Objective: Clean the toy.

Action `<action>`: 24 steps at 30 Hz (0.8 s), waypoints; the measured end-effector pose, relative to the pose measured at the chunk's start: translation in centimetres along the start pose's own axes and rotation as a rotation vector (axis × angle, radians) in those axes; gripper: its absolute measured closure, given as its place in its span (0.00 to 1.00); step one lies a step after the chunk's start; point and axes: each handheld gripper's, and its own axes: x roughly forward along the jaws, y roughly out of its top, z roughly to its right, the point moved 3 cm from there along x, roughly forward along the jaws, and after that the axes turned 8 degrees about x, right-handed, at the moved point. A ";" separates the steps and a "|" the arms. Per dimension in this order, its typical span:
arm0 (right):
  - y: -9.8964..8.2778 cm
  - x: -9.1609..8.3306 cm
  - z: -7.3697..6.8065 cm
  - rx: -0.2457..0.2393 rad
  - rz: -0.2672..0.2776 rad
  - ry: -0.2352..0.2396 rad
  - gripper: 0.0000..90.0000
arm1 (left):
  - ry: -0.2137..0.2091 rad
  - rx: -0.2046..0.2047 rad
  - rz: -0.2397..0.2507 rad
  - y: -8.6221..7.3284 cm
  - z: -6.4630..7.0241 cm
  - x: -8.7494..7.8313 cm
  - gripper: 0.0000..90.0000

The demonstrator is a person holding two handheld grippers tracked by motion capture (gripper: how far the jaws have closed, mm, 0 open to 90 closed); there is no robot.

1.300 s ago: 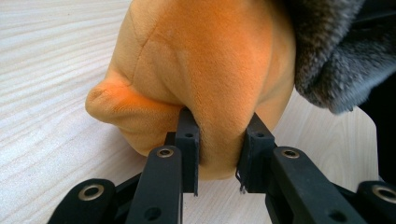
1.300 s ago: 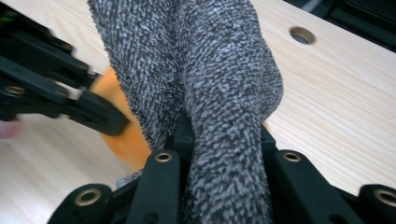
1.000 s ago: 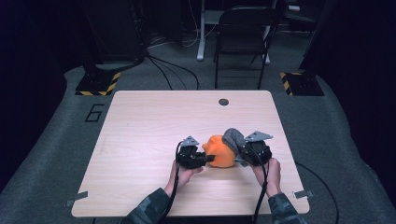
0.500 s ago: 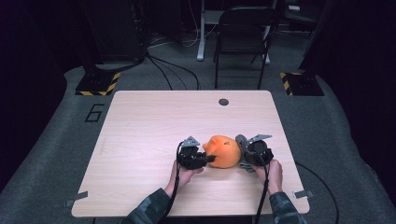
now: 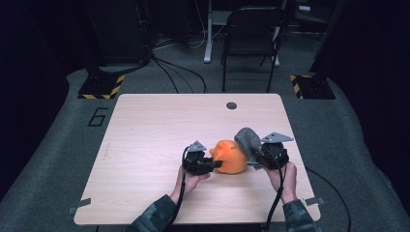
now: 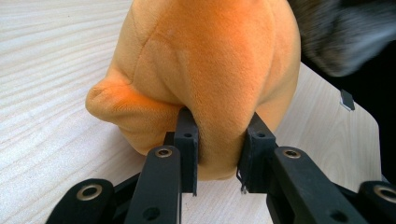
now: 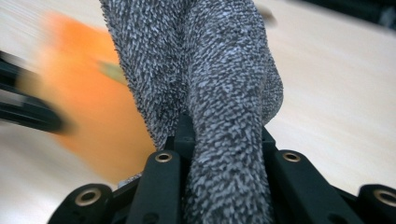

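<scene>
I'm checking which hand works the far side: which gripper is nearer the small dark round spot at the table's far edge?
Right. The right gripper, shut on the grey cloth, sits almost straight below the spot; the left gripper, clamped on the orange plush, lies lower, further left.

The plush toy is bright orange, its short pile shading to a deeper orange in the folds. The cloth is grey, flecked with lighter and darker specks across its nubbly weave. Both claws, the left claw and the right claw, are matt black with brass-coloured rivets. The desk is pale wood with a fine straight grain and a small dark round spot near its far edge. Far left on the grey floor lies a plate striped yellow and black.
</scene>
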 end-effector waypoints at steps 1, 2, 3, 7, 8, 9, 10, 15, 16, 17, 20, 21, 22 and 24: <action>0.3 -0.3 -0.8 -0.021 0.020 0.019 0.80 | -0.001 -0.001 0.001 0.0 0.0 0.0 0.80; 0.4 -0.3 -1.7 -0.040 0.025 0.035 0.80 | 0.000 0.005 0.000 0.0 0.0 0.0 0.80; 0.4 -0.2 -2.5 -0.064 0.023 0.044 0.80 | 0.000 0.005 0.000 0.0 0.0 0.0 0.80; -0.3 1.2 -4.0 -0.143 -0.026 0.013 0.80 | -0.001 0.009 -0.004 0.0 -0.1 0.0 0.80; -0.5 1.5 -3.8 -0.155 -0.031 0.003 0.80 | -0.003 0.011 -0.005 0.0 0.0 0.0 0.80; -0.7 1.6 -3.6 -0.134 -0.036 -0.003 0.80 | -0.003 0.014 0.000 0.0 0.0 0.0 0.80; -0.7 1.7 -3.2 -0.124 -0.040 0.001 0.80 | -0.003 0.010 -0.004 0.0 0.1 0.0 0.80; -1.6 2.3 -0.8 -0.073 -0.087 -0.060 0.80 | -0.002 0.008 -0.003 0.0 0.1 0.0 0.80; -1.8 2.6 -0.3 -0.056 -0.097 -0.067 0.80 | -0.002 0.010 -0.003 0.0 0.1 0.0 0.80; -2.0 2.9 0.2 -0.040 -0.109 -0.074 0.80 | -0.002 0.010 -0.004 0.0 0.1 0.0 0.80; -2.9 3.7 1.5 -0.005 -0.157 -0.091 0.80 | -0.003 0.008 -0.001 0.0 0.0 0.0 0.80; -3.2 4.1 1.9 -0.002 -0.166 -0.095 0.80 | -0.003 0.009 0.000 0.0 0.0 0.0 0.80; -3.2 4.1 1.9 -0.002 -0.166 -0.095 0.80 | -0.003 0.009 0.000 0.0 0.0 0.0 0.80; -4.0 5.1 2.5 0.019 -0.218 -0.098 0.80 | -0.004 0.011 -0.006 0.0 0.1 0.0 0.80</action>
